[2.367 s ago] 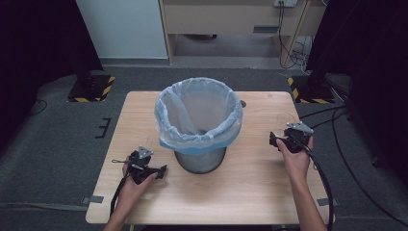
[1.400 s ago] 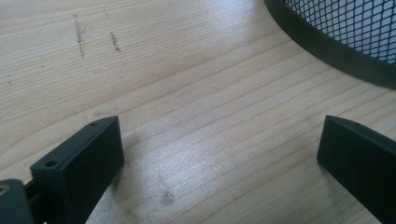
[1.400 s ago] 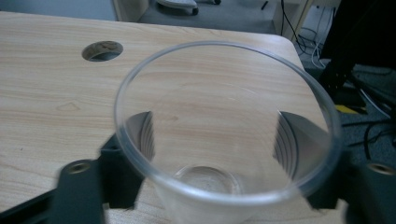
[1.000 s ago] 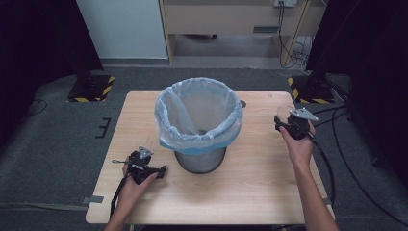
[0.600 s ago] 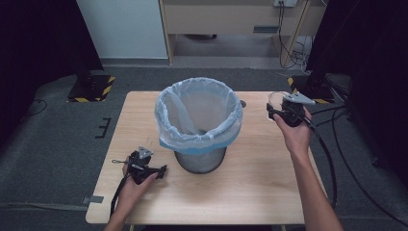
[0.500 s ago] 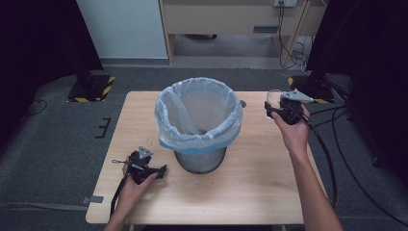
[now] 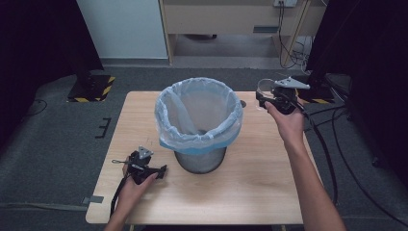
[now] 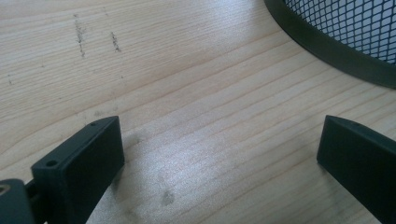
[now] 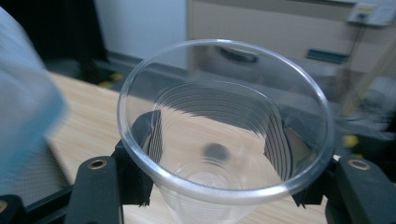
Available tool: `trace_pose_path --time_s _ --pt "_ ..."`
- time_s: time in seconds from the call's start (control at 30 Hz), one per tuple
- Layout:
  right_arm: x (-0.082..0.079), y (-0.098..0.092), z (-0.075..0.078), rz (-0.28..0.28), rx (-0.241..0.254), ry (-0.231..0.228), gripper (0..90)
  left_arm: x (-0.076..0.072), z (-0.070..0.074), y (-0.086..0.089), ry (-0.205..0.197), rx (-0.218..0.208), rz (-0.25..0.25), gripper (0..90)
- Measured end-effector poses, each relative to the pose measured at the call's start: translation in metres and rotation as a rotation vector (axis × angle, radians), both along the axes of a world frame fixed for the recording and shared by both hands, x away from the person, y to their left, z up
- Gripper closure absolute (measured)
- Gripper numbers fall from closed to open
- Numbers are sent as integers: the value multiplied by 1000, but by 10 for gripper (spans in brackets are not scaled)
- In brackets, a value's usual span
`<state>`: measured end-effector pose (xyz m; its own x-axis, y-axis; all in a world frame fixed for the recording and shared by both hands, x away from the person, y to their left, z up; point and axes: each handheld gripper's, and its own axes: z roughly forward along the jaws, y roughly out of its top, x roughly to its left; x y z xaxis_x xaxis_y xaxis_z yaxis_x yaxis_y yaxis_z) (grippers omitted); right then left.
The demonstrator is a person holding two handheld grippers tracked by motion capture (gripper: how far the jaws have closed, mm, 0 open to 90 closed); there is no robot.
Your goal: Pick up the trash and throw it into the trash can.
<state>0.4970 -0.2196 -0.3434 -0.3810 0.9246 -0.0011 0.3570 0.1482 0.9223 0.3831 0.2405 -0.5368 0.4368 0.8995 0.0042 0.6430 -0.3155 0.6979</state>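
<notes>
A black mesh bin with a pale blue liner stands in the middle of the wooden table. To the right of its rim, my right gripper is lifted off the table, shut on a clear plastic cup. In the right gripper view the cup stands upright and empty in the right gripper, whose jaws have just been closing tighter on its sides. My left gripper rests on the table by the bin's base. Its jaws stand wide apart in the left gripper view, the left gripper holding nothing.
The bin's mesh base lies just beyond my left gripper. Cables trail off the table's right side onto dark floor. A wooden cabinet stands behind the table, and a black-and-yellow stand base sits at the far left.
My right hand has risen with the cup and shifted slightly toward the bin's rim. The left hand and the bin have not moved.
</notes>
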Motion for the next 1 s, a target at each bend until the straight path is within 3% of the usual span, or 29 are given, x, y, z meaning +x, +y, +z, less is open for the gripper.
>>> trace_pose_path --time_s 0.2,0.73,1.0 --pt "-6 7 21 12 -54 -38 372 0 0 0 0 0 0 0" --pt "-15 23 55 77 -90 -77 375 0 0 0 -1 1 4 0" --pt "-13 25 58 90 -96 -65 375 -1 0 -1 -2 -2 7 0"
